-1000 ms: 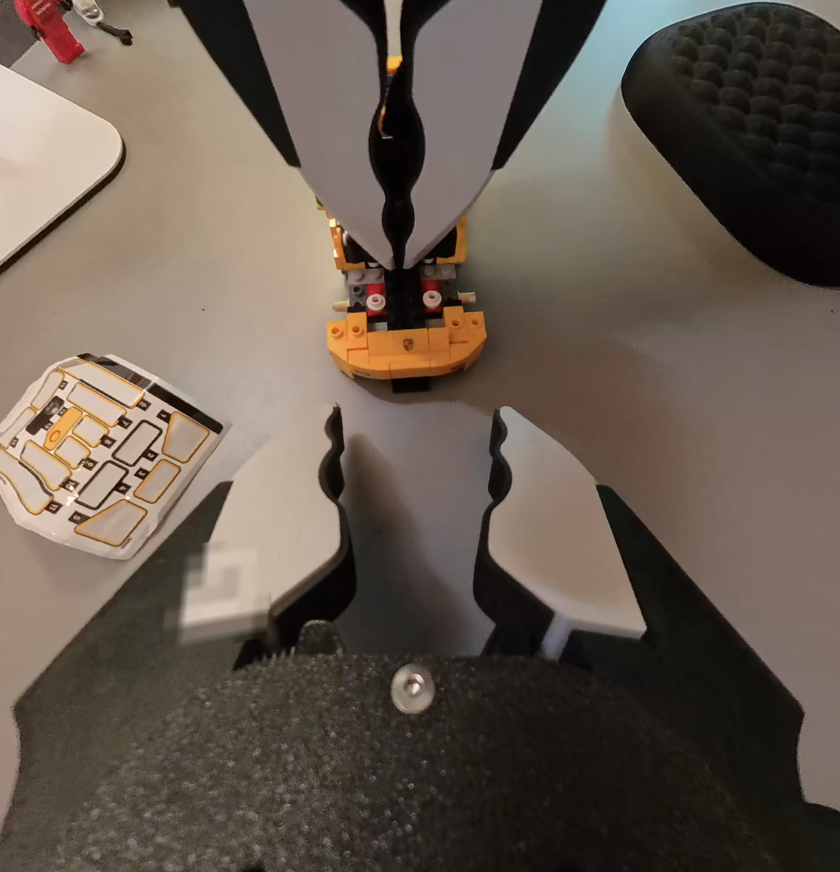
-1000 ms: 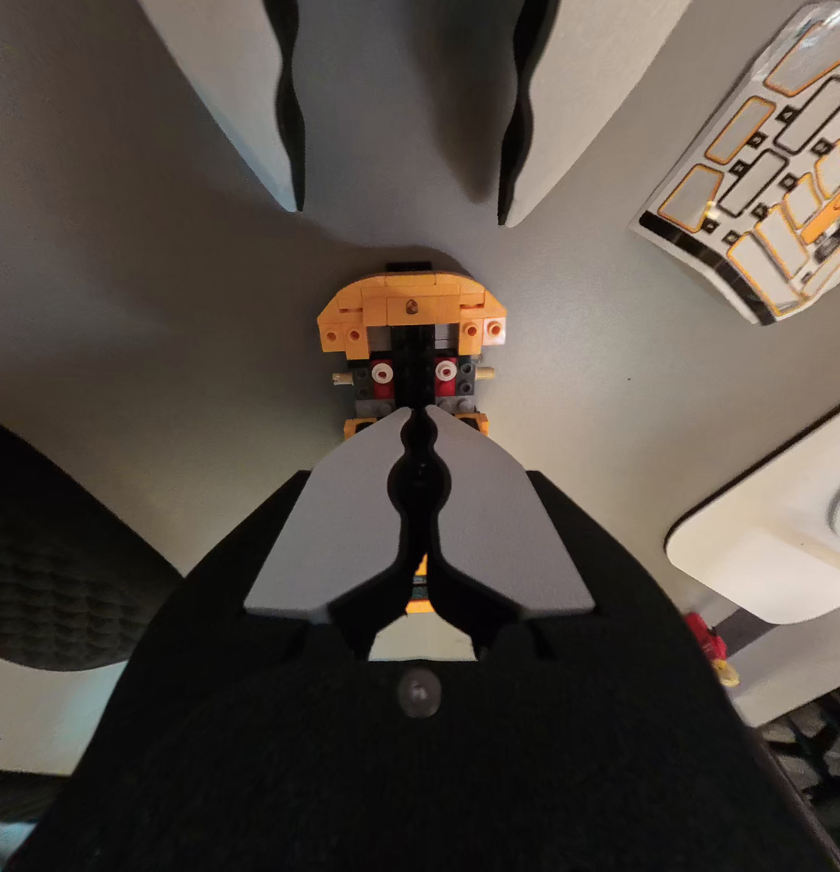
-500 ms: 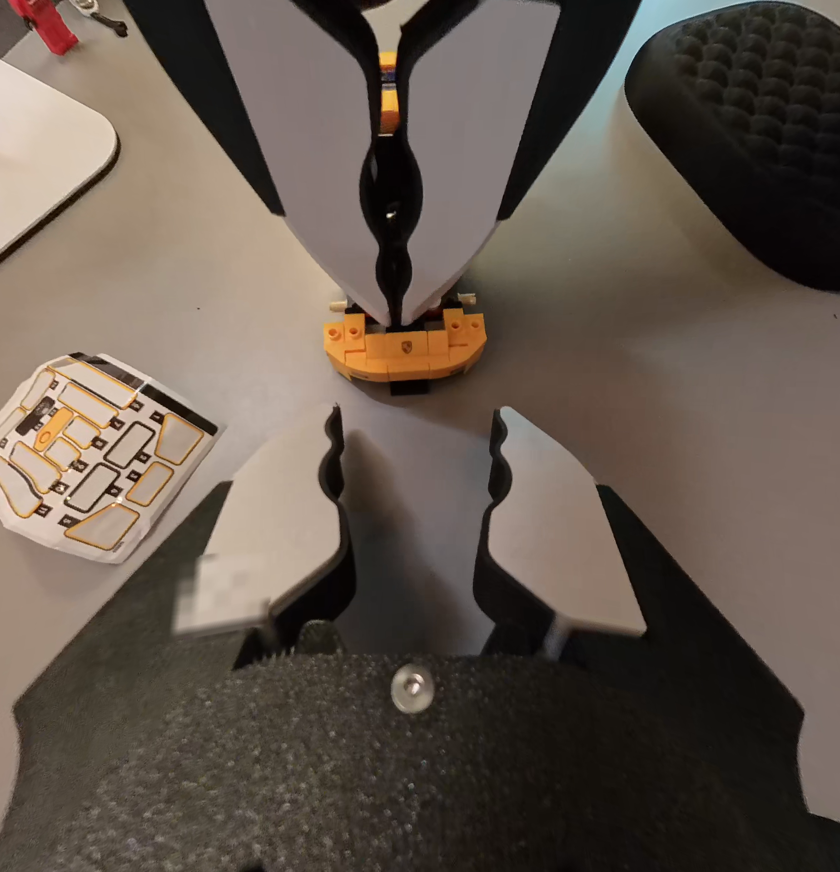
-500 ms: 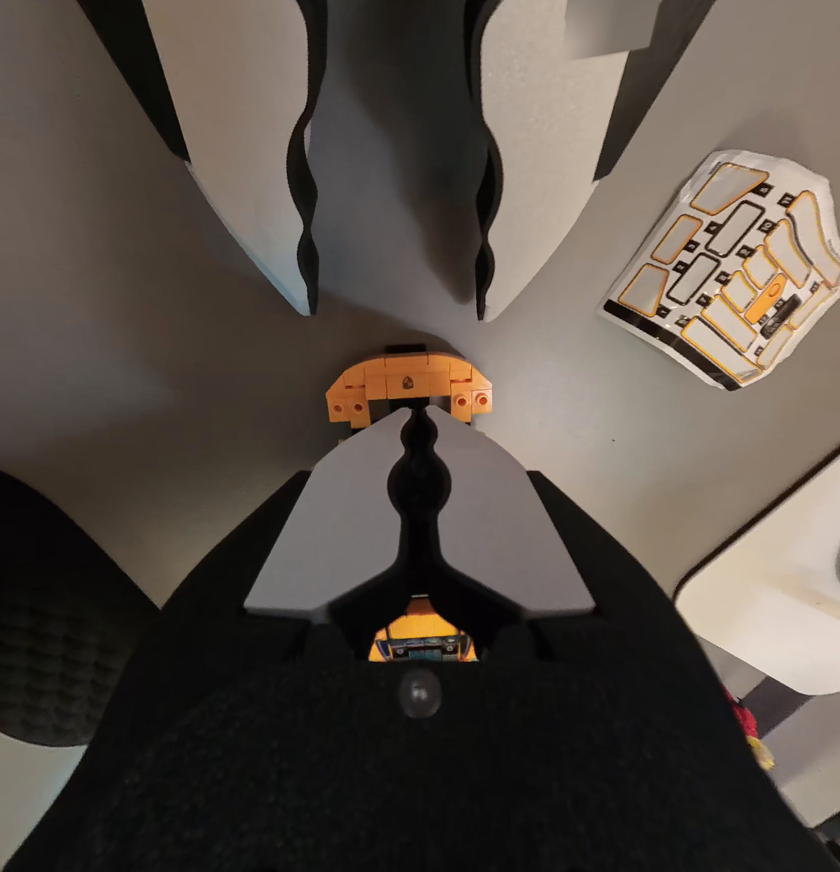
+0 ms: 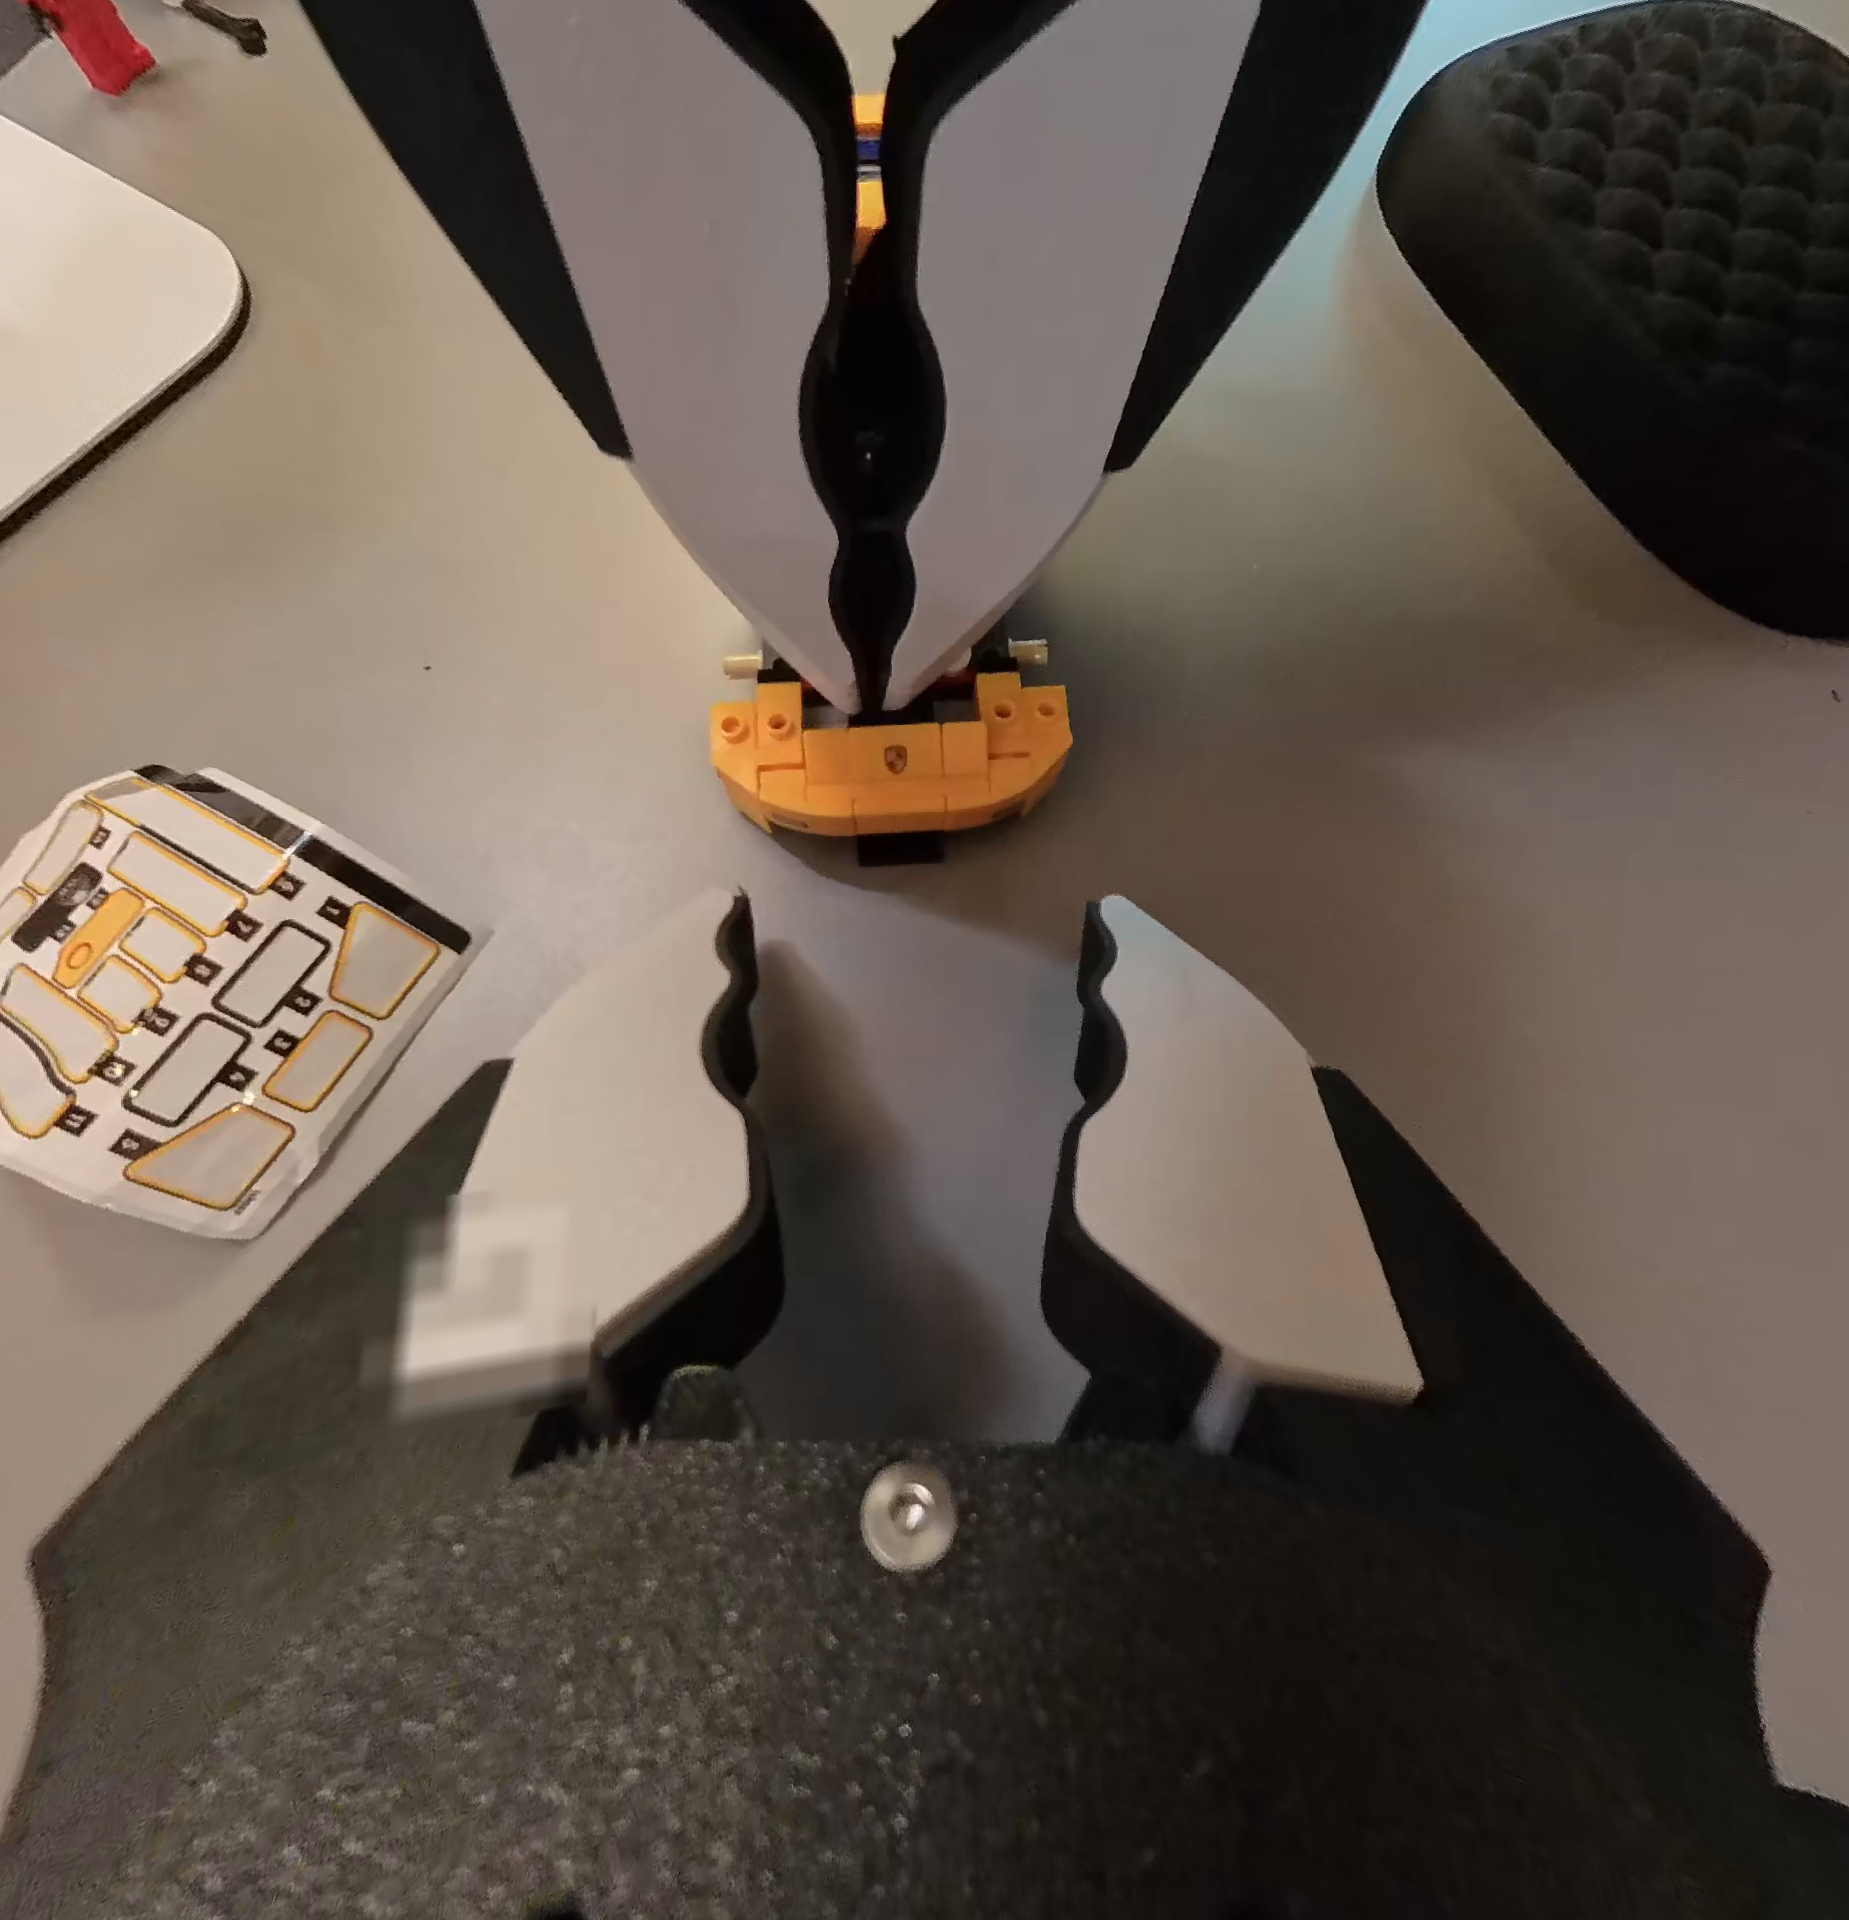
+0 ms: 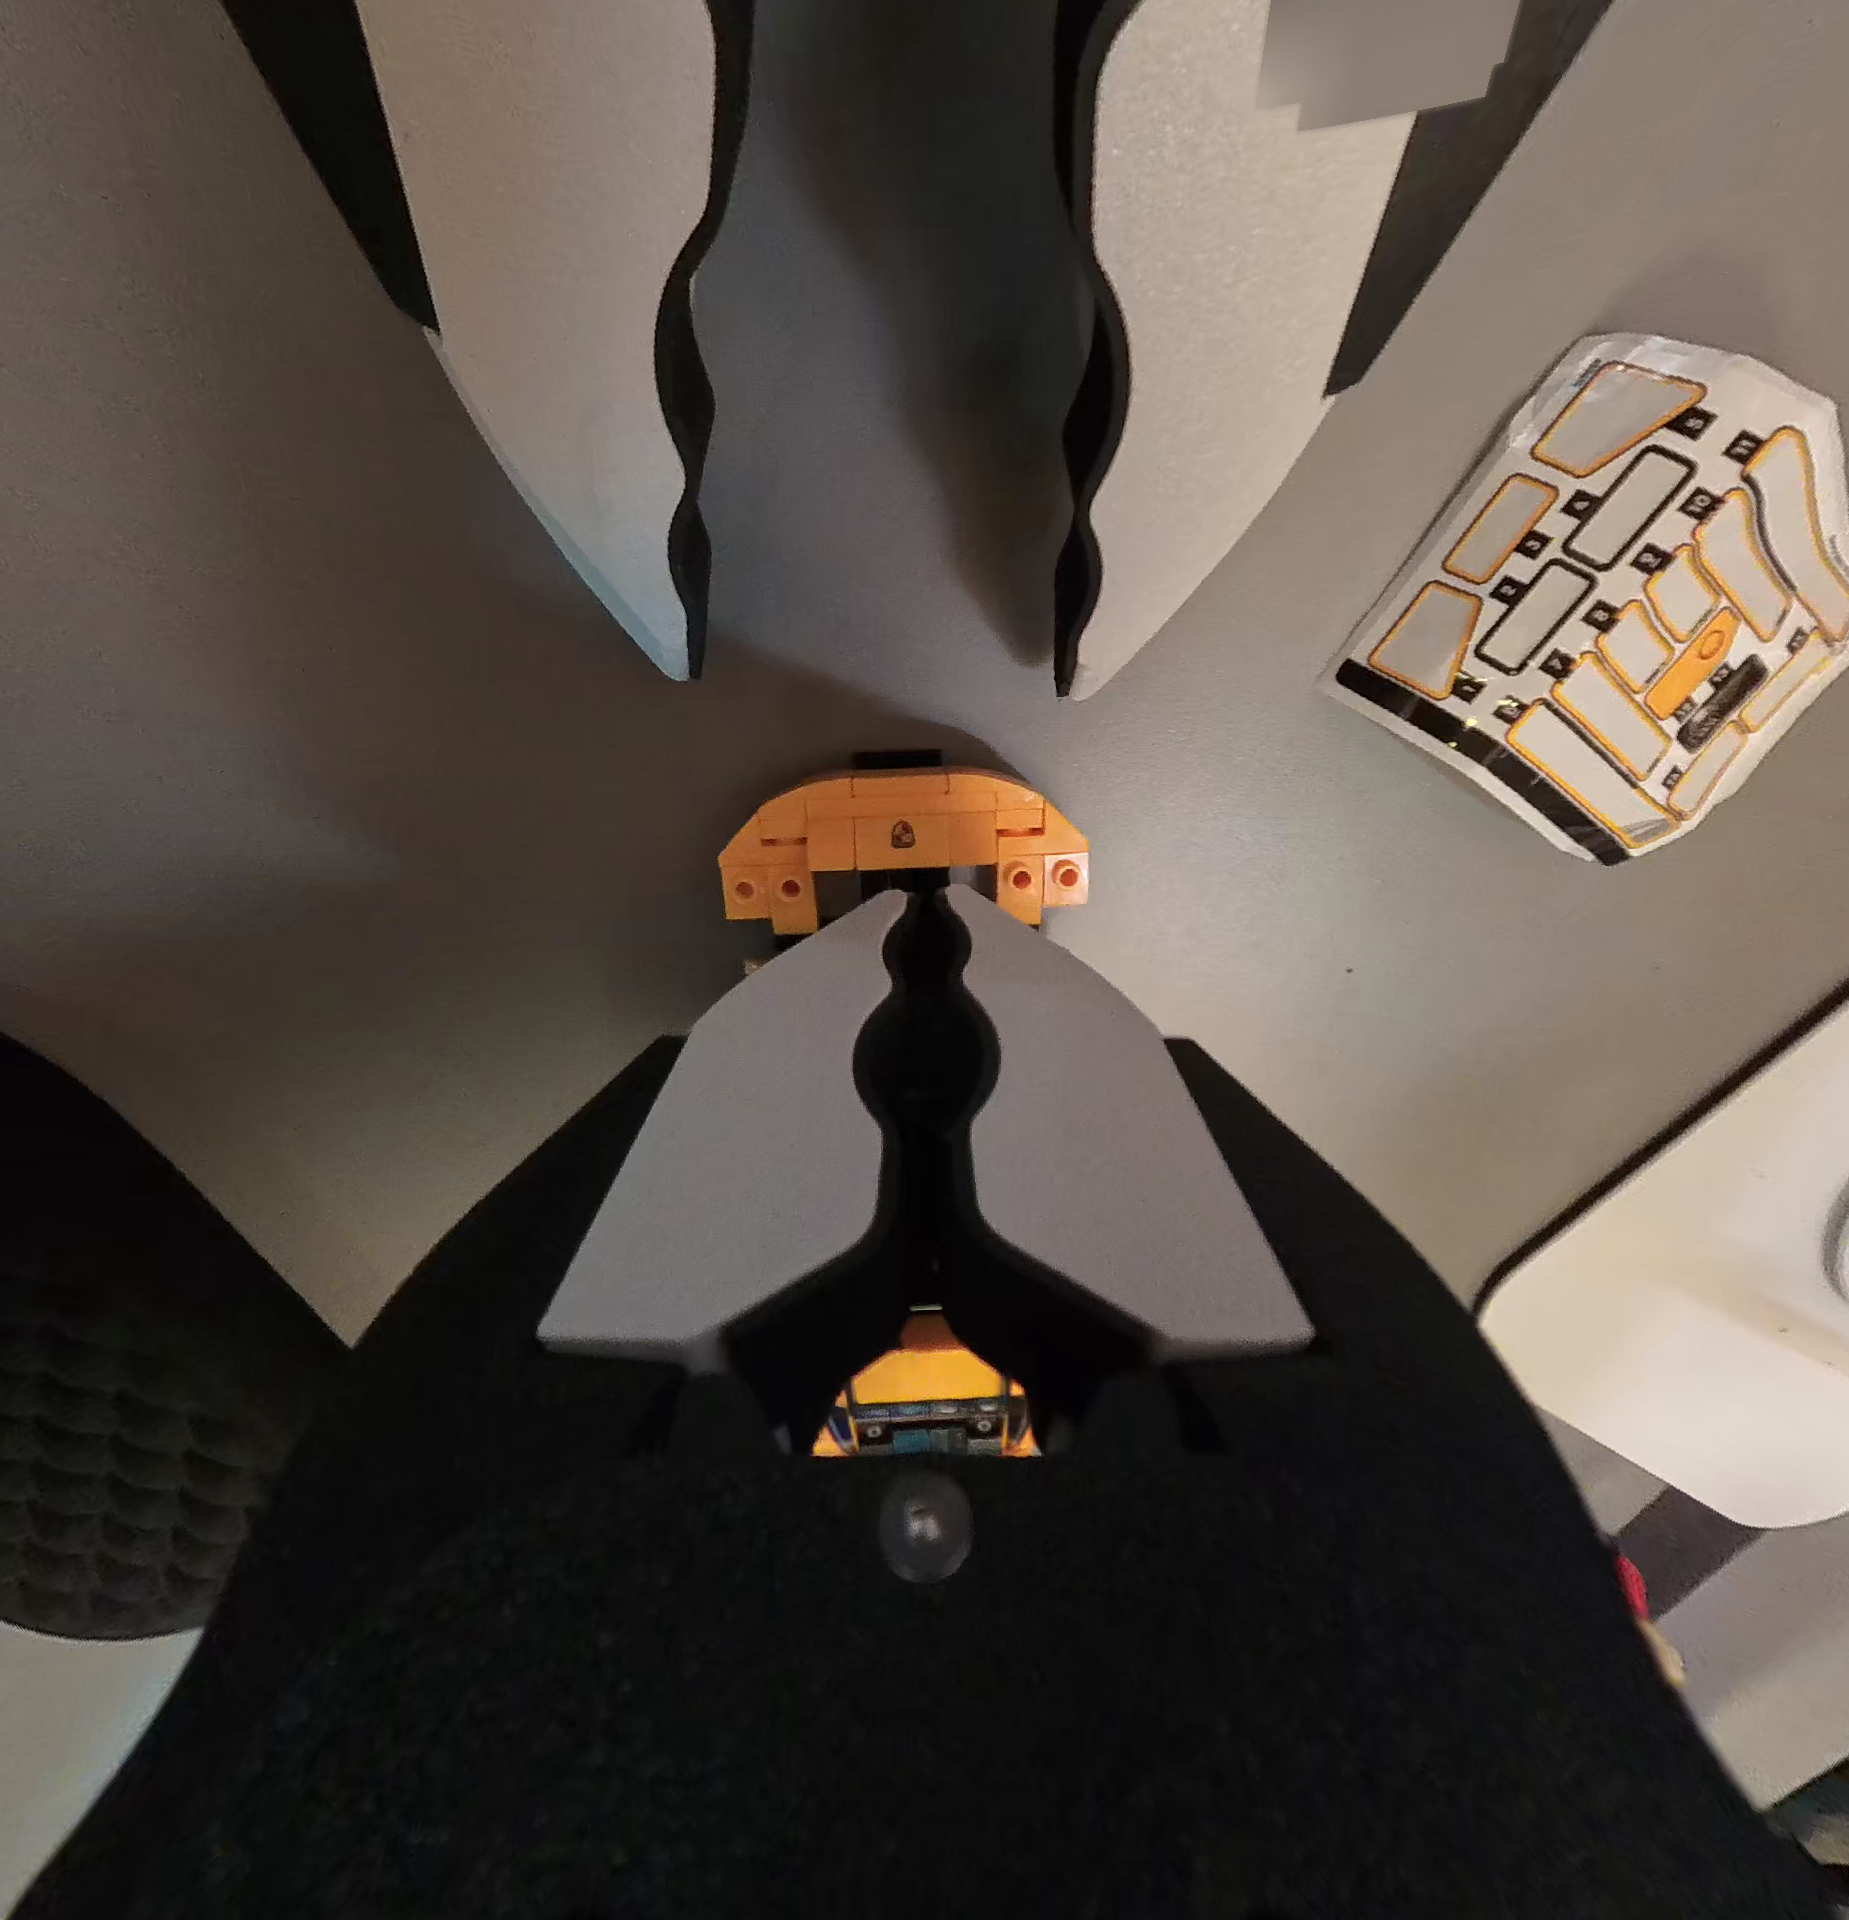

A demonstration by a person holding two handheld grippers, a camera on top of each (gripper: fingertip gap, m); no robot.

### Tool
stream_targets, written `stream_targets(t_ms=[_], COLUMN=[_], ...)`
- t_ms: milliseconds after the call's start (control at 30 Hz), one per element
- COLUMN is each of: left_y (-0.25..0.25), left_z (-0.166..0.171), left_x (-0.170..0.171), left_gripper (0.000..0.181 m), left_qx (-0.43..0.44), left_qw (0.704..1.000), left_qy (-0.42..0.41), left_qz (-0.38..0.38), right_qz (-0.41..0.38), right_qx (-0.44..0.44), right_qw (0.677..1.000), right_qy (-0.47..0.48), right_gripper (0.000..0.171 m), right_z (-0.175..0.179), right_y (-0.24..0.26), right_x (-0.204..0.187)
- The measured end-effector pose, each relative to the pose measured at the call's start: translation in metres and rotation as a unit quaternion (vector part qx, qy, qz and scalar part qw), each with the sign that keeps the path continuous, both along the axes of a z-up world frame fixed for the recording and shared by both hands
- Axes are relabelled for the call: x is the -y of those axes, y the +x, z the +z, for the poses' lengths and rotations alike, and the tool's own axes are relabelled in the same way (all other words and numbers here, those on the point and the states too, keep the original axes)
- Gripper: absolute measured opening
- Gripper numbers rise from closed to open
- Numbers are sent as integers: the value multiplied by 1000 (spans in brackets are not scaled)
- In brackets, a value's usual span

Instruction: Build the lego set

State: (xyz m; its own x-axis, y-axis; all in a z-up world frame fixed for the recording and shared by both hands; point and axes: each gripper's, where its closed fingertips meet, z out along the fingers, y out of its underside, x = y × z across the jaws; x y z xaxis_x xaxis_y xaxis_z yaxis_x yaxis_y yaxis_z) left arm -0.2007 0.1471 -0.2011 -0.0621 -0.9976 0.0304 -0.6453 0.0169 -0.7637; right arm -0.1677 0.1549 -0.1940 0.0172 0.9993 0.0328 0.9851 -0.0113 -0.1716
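Left wrist view shows the orange lego car (image 5: 889,774) standing on the grey desk (image 5: 1419,883), nose toward the left tongs (image 5: 915,914) and long axis running straight away from them, under the right tongs (image 5: 870,694). Those right tongs are pressed together, tips down on the car just behind its nose; whether they pinch a small piece I cannot tell. Left tongs stand wide and empty, just short of the nose and apart from it. By my judgement the right tongs are nearer and doing the pressing. A sticker sheet (image 5: 182,997) lies beside the left tongs; a black pad (image 5: 1668,312) sits well apart.
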Motion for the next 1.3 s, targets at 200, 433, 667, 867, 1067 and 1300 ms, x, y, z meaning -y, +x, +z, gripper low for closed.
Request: stream_targets(t_ms=[200,433,667,867,1067,1300], left_y=[0,3,22,32,30,10], left_z=[0,3,4,-7,-5,36], left_x=[0,0,-1,-3,-2,13], left_gripper=[60,63,82,83,71,70], left_qx=[0,13,12,-25,-29,-13], left_qw=[1000,1000,999,999,999,975], left_qy=[2,7,30,39,17,-214], left_qz=[-1,2,22,26,12,-64], right_qz=[-3,-76,-213,-171,-141,-272], right_qx=[-3,-114,-211,-249,-267,-300], right_qw=[1000,987,949,952,953,898], right_qy=[3,87,98,51,-9,-172], right_gripper=[0,0,98,98,87,86], right_z=[0,49,29,-11,-14,31], right_y=[0,11,105,102,93,69], right_x=[0,-10,4,2,-1,27])
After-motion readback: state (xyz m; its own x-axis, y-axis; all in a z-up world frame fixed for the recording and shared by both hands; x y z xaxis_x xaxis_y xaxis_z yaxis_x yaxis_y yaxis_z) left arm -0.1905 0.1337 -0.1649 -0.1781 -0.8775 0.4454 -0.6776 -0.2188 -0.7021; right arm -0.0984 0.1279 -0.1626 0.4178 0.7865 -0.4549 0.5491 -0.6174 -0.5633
